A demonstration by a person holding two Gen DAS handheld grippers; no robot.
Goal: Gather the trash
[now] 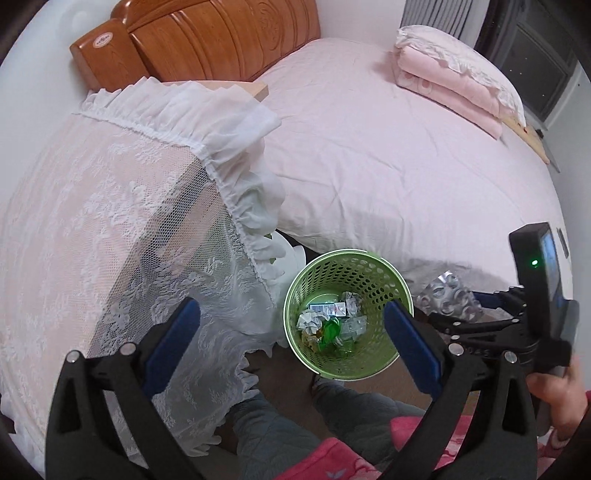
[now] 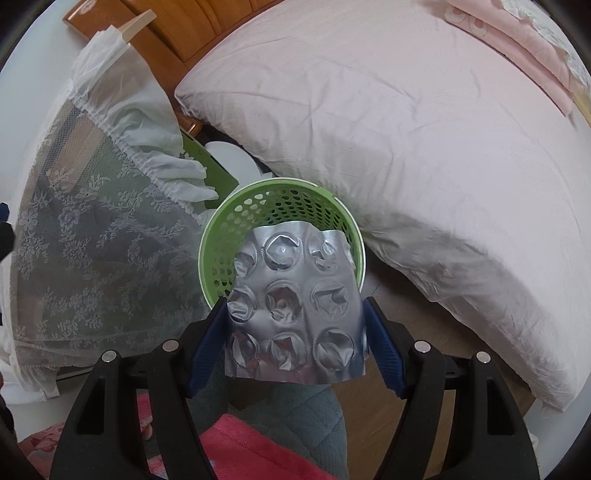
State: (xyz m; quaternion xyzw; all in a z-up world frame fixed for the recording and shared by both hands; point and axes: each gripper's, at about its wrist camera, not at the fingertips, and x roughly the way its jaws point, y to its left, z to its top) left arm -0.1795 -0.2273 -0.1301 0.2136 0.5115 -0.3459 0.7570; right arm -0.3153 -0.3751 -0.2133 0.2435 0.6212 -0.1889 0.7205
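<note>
A green perforated waste basket [image 1: 373, 363] stands on the floor between a lace-covered table and the bed. Crumpled paper, a small box and green wrappers [image 1: 328, 321] lie in its bottom. My left gripper [image 1: 291, 306] hangs above the basket, open wide, with nothing between its blue pads. My right gripper [image 2: 295, 302] points down over the basket's near rim [image 2: 280, 182], shut on a silver, emptied blister pack [image 2: 291, 302] that spans its two pads. In the left wrist view the same blister pack [image 1: 447, 295] shows at the right, beside the basket, with a hand [image 1: 557, 398] on the gripper's handle.
A bed with a pale pink sheet [image 1: 369, 147] fills the right and back, with a folded pink blanket [image 1: 454, 81] and a wooden headboard [image 1: 207, 33]. The lace cloth [image 1: 110, 221] drapes the table at left. A person's grey quilted legs [image 1: 295, 424] are just below the basket.
</note>
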